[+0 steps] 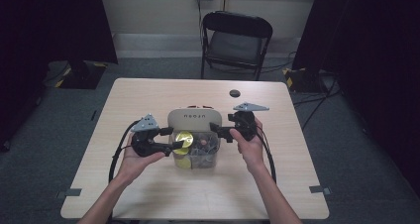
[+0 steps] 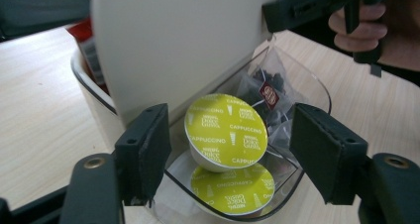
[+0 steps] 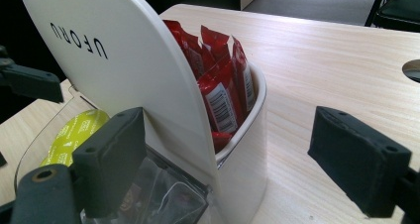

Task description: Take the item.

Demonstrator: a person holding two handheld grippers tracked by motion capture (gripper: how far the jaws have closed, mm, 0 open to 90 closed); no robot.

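Note:
A white organiser marked UFORU stands mid-table with a clear front compartment. In it a lime-lidded cappuccino capsule leans tilted on a second capsule, beside clear pouches of dark contents. My left gripper is open at the box's left end; the tilted capsule lies between its pads, touching neither. Red sachets fill the rear compartment. My right gripper is open at the box's right end, one jaw by the white divider, the other over bare table.
The pale wooden table has a round cable hole behind the box. A black folding chair stands beyond the far edge. Dark curtains hang on both sides of the room.

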